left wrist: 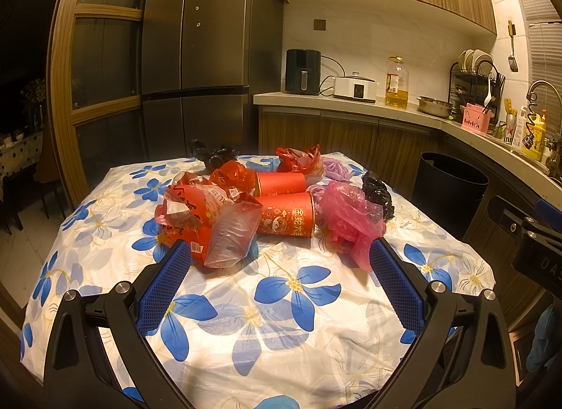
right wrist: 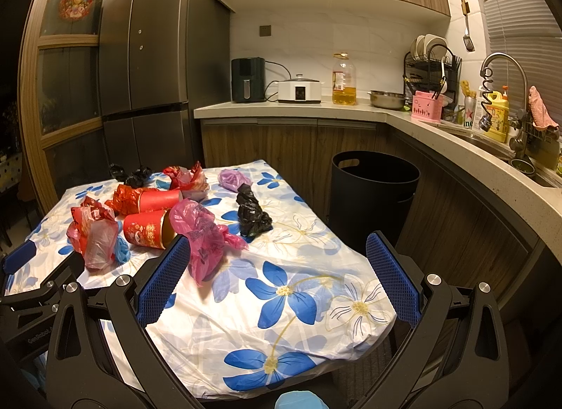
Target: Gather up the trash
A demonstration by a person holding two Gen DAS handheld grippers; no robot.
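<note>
Lying beyond left gripper (left wrist: 279,258): trash (left wrist: 281,198)

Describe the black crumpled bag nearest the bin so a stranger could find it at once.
Start at the black bin on the floor beside the floral-clothed table. On the table's bin-side edge lies a crumpled black bag, just beyond the pink bag. The other black bag sits at the far fridge-side end.

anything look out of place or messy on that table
Yes: crumpled plastic bags, including a pink one and a black one, are strewn over the flowered tablecloth. Two red tubes lie tipped on their sides among them. The black bin stands beside the table. Both grippers are open and hold nothing.
</note>
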